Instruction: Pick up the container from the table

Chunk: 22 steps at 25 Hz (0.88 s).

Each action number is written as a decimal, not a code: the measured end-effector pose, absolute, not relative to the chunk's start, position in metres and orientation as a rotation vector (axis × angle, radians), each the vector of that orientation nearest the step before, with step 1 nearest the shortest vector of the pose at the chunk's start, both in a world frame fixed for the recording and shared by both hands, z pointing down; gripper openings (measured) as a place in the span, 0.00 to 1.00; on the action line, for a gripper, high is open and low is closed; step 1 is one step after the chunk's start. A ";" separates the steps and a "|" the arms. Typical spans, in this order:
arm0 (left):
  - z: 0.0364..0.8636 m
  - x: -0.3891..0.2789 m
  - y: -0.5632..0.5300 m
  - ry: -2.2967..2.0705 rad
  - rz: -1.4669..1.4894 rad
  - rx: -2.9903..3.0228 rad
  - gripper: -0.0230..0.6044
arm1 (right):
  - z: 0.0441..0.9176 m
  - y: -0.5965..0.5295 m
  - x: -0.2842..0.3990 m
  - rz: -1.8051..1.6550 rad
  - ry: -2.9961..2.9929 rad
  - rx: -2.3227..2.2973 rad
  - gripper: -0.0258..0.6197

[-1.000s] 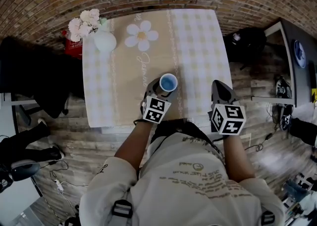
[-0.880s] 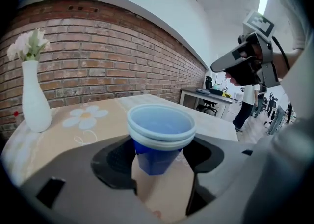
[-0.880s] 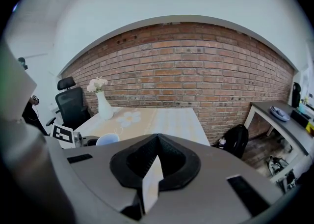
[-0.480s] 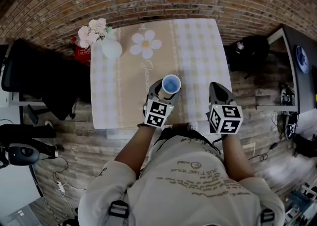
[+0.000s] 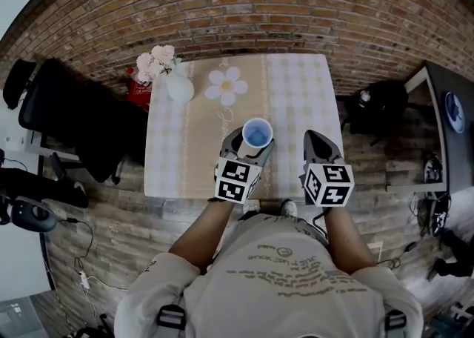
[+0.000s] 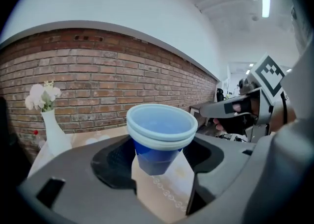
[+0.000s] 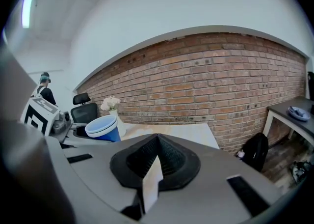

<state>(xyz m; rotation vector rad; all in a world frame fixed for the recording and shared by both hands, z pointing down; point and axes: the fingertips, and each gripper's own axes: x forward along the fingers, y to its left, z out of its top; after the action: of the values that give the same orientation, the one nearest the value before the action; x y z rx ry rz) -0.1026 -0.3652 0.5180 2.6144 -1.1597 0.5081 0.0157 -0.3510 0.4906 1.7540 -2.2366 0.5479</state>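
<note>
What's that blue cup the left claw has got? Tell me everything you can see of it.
The cup is a small tapered tumbler, deep blue on the body, with a paler blue lip that looks doubled, as if two cups were nested. It looks like plastic and seems empty. It stands upright, open end up, clamped round its body between the dark jaws of the left gripper. Its base appears to hang clear of the checked tablecloth below, and nothing else touches it.
</note>
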 end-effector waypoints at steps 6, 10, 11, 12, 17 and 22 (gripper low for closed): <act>0.488 -0.103 -0.357 -1.226 0.479 2.598 0.53 | 0.478 -0.360 0.008 0.506 -2.326 1.708 0.04; 0.473 -0.111 -0.355 -1.288 0.470 2.570 0.53 | 0.467 -0.367 -0.002 0.476 -2.398 1.675 0.04; 0.469 -0.113 -0.354 -1.302 0.465 2.560 0.53 | 0.464 -0.368 -0.004 0.466 -2.412 1.667 0.04; 0.465 -0.115 -0.353 -1.315 0.459 2.549 0.53 | 0.462 -0.368 -0.007 0.458 -2.426 1.657 0.04; 0.444 -0.122 -0.350 -1.386 0.433 2.527 0.53 | 0.448 -0.370 -0.022 0.411 -2.514 1.568 0.04; 0.440 -0.125 -0.348 -1.426 0.441 2.518 0.53 | 0.441 -0.369 -0.031 0.390 -2.555 1.515 0.04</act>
<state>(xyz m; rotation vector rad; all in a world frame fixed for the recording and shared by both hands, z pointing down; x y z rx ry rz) -0.1250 -0.3479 0.4397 2.5177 -1.4262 0.4406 -0.0309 -0.3694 0.4410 1.5152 -2.5545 0.3897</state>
